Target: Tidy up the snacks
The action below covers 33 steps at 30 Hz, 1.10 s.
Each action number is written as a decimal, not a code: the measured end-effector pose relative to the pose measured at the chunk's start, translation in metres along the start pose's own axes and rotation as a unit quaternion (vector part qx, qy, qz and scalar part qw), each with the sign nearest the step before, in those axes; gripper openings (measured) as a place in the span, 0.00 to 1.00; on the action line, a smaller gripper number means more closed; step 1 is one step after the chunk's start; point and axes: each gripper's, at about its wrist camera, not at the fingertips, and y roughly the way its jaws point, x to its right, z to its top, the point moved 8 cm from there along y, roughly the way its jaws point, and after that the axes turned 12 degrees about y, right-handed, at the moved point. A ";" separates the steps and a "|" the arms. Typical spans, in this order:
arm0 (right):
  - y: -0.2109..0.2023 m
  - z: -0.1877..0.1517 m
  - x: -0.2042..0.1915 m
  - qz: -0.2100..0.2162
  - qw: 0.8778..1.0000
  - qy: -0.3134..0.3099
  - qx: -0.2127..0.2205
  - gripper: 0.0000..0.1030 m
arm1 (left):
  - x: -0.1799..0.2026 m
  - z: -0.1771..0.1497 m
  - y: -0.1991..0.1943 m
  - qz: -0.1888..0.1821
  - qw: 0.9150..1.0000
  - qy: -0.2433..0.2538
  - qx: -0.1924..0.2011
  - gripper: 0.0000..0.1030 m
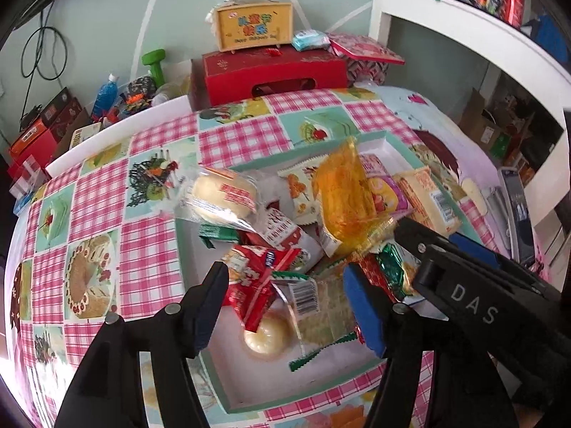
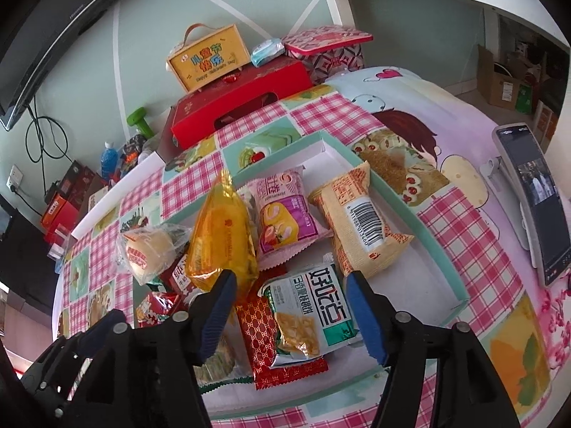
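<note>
- Snacks fill the shallow mint-rimmed tray (image 2: 421, 214), which sits on the pink checked tablecloth (image 1: 150, 214); I use the tray as my landmark and go left to right.
- At the tray's left rim lies a round bun in clear film (image 2: 150, 249). I judge it light, soft and easily squashed, so I would take it by the crimped film end.
- Just right of it, the orange cellophane pack (image 2: 225, 239) stands tilted above the pile. It looks slick and crinkly; its bottom seal is the place to pinch.
- Mid-tray, the pink strawberry cake pack (image 2: 285, 214) lies flat. Soft contents, I think, so take it by a serrated edge.
- Toward the tray's right wall is the tan pack with a barcode (image 2: 360, 224), puffy and light; grip across its narrow end.
- Nearest me, the green-and-white cracker pack (image 2: 314, 317) rests on a red patterned wrapper (image 2: 260, 331). It is probably brittle inside.
- My left gripper (image 1: 285, 296) hangs over the tray's near-left heap with jaws spread, empty.
- My right gripper (image 2: 289, 306) straddles the cracker pack, jaws spread, nothing pinched; I cannot tell whether the pads touch it.
- In the way: overlapping wrappers, the orange pack against my right gripper's left finger, and the two grippers crowding each other.
- Beyond the tray's far edge stands a red box (image 2: 242, 100); off its right side, a phone on a stand (image 2: 535, 196).
</note>
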 end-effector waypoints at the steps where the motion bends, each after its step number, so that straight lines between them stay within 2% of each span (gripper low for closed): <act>1: -0.001 0.001 0.000 0.000 1.000 0.001 0.002 0.68 | -0.004 0.000 -0.002 0.002 1.000 -0.007 0.002 0.66; 8: 0.000 0.002 0.001 0.003 1.000 0.004 0.002 0.76 | -0.051 -0.003 -0.008 0.042 0.997 -0.068 0.002 0.67; 11: 0.002 0.000 -0.001 0.006 1.000 -0.002 -0.001 0.80 | -0.074 -0.009 -0.007 0.070 0.993 -0.096 -0.003 0.82; 17: 0.005 -0.007 -0.017 0.015 0.999 -0.031 -0.007 0.94 | -0.112 -0.025 -0.002 0.115 0.983 -0.140 -0.022 0.86; 18: 0.005 -0.008 -0.020 0.016 0.999 -0.036 -0.007 0.95 | -0.118 -0.028 0.000 0.122 0.982 -0.145 -0.026 0.89; 24: 0.006 -0.013 -0.034 0.024 0.998 -0.061 -0.003 1.00 | -0.133 -0.038 0.005 0.136 0.977 -0.160 -0.038 0.95; 33: 0.009 -0.017 -0.041 0.029 0.997 -0.076 0.002 1.00 | -0.137 -0.040 0.010 0.138 0.977 -0.156 -0.044 0.96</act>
